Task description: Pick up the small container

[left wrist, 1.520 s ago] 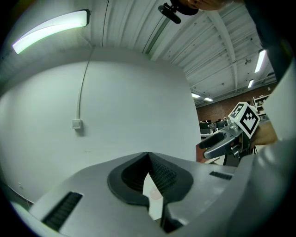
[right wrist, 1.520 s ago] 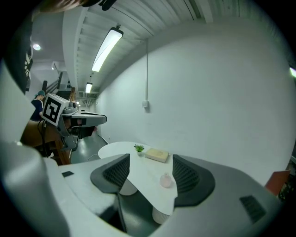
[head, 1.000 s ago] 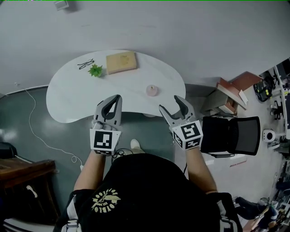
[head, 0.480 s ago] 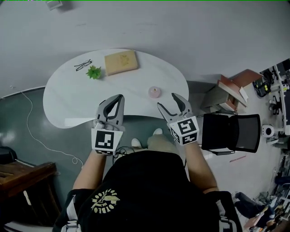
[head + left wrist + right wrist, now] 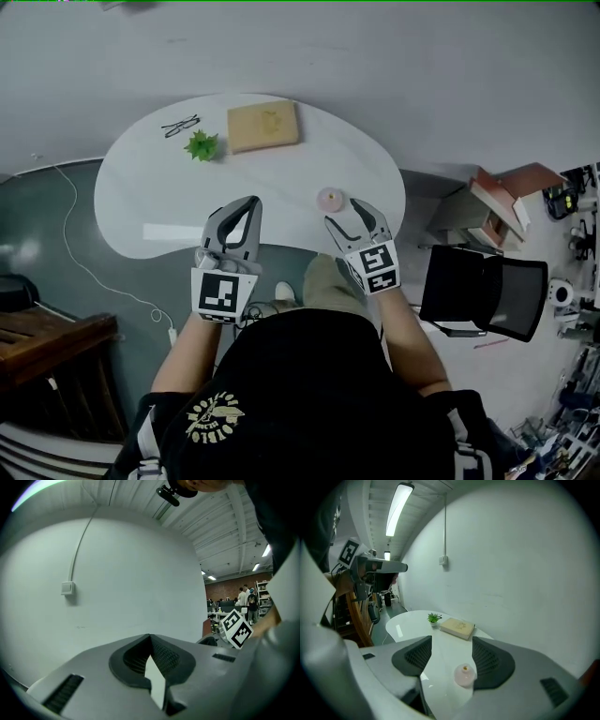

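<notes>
The small container is a pale pink round pot that stands near the white table's front right edge. My right gripper is open just short of it, over the table's edge. In the right gripper view the container shows in the gap of the right gripper, close to the right-hand jaw and not touched. My left gripper is shut on nothing at the table's front edge. The left gripper points up at a bare wall, so the container is hidden from its view.
At the table's back lie a tan book, a small green plant and glasses. A black chair and stacked boxes stand to the right. A white cable runs over the floor at the left, near wooden furniture.
The person has moved up to the table. The right gripper has come forward and now sits just short of the pink container. The left gripper stays shut.
</notes>
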Action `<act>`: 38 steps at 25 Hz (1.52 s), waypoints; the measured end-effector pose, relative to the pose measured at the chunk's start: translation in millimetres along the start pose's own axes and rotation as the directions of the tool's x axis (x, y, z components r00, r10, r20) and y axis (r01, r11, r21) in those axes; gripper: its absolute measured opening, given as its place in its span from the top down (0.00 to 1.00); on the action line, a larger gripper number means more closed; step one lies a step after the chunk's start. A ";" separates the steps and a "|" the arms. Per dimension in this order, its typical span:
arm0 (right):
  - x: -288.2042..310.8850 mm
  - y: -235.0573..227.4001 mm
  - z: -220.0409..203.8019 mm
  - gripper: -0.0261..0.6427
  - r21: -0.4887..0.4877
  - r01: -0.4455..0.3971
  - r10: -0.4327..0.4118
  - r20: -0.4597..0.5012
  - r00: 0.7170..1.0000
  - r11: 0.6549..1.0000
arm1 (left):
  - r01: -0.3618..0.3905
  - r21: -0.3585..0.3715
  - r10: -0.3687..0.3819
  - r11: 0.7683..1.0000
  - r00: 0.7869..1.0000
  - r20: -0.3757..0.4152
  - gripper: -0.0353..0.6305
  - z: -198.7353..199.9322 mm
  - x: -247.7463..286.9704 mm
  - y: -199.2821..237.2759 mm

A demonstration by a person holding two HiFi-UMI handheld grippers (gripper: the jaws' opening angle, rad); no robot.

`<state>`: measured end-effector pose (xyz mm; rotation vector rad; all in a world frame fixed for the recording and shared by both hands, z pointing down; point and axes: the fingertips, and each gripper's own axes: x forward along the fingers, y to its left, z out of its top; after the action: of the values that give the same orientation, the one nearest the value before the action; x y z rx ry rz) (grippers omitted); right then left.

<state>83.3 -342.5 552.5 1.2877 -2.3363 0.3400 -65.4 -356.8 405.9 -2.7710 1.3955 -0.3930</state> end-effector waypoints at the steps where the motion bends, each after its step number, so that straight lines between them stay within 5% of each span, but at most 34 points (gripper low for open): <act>1: 8.4 -5.3 -6.9 0.55 0.001 -0.008 0.008 -0.014 1.000 1.000 | -0.004 -0.001 0.004 1.000 1.000 0.008 0.93 1.5 6.6 1.3; 9: 57.9 -33.3 -54.3 0.55 0.002 -0.090 0.089 -0.109 0.990 0.996 | -0.011 0.000 0.011 1.000 1.000 -0.012 0.93 -4.6 61.4 -5.1; 14: 85.5 -35.8 -78.7 0.55 0.009 -0.138 0.138 -0.143 0.980 0.990 | -0.011 -0.007 0.010 1.000 0.996 -0.093 0.93 -27.8 82.7 -9.5; 25: 128.5 -43.3 -118.4 0.70 -0.124 -0.141 0.111 -0.223 0.969 0.982 | -0.028 -0.019 0.024 0.999 0.987 -0.158 0.93 -60.6 120.9 -7.8; 38: 121.0 -36.9 -107.4 0.74 -0.058 -0.135 0.121 -0.200 0.972 0.989 | -0.053 -0.014 0.049 0.999 0.982 -0.184 0.93 -63.8 101.4 5.3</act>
<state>86.8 -406.3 705.6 1.0242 -2.2471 0.4018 -26.4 -434.0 488.9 -2.7685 1.5102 -0.6519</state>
